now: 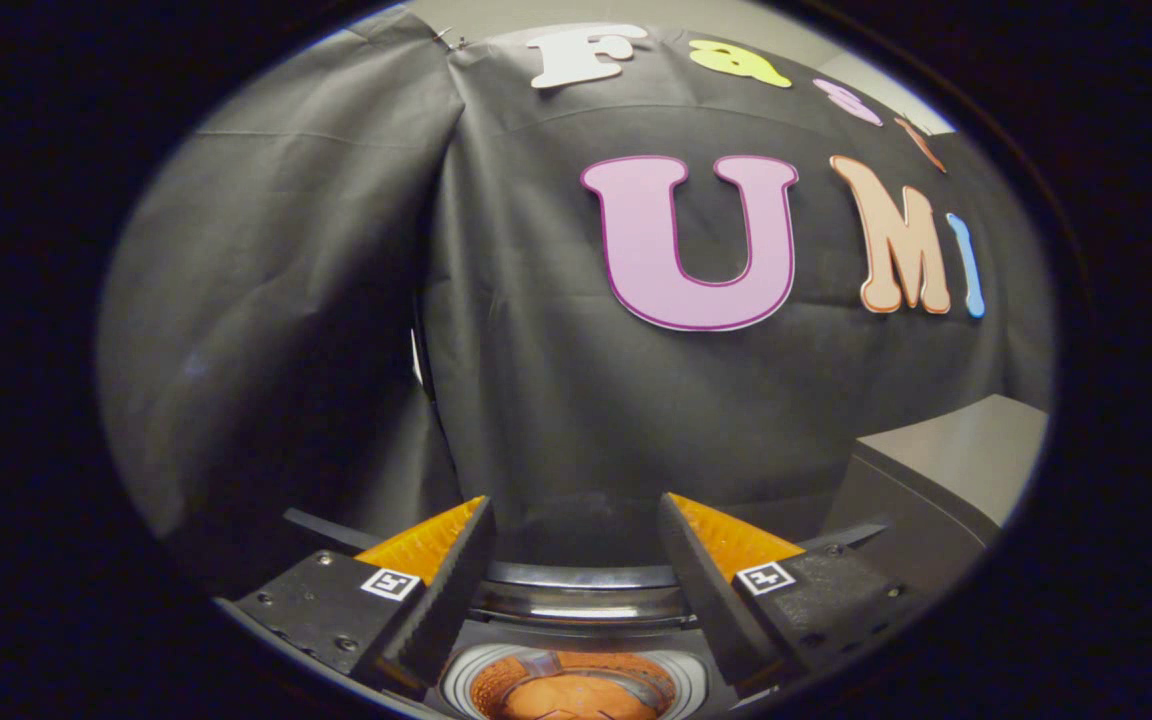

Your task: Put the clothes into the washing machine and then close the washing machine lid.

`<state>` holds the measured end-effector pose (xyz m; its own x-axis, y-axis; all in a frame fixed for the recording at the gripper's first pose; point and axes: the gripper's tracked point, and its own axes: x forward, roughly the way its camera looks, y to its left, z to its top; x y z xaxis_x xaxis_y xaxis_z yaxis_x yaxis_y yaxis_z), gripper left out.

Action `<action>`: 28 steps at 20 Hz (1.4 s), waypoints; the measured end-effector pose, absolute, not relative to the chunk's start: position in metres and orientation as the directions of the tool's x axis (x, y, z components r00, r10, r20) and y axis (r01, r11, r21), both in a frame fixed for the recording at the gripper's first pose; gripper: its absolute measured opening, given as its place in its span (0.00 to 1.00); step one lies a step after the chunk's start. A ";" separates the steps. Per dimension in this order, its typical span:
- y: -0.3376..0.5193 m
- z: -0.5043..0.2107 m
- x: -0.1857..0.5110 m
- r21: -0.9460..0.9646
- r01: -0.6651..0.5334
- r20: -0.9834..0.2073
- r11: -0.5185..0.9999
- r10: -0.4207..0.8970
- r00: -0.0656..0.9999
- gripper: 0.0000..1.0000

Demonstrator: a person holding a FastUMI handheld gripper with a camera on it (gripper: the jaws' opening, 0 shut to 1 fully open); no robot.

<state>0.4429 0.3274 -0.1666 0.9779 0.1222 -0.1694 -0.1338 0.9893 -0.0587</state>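
The tool [576, 520] has its fingers spread wide with nothing between them, just above the washing machine [576, 600].

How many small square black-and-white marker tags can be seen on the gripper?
2. One marker tag sits on the left finger's base, the other marker tag on the right finger's base. The gripper is open above the washing machine drum; others may be hidden.

a recording booth rigged for laundry: draped black cloth wall [556, 400] behind, round washing machine opening [576, 600] with shiny rim below, grey cabinet [946, 470] alongside, gripper [576, 530] fingers spread apart over it.
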 end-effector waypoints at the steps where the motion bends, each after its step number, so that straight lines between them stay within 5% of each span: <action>1: 0.327 -0.166 0.442 -0.058 -0.131 -0.168 0.990 0.119 0.979 0.99; 28: 0.320 -0.211 0.412 -0.121 -0.042 -0.074 0.992 0.033 0.997 0.98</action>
<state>0.4116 0.3203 -0.2110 0.9967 0.0329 -0.0743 -0.0417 0.9918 -0.1206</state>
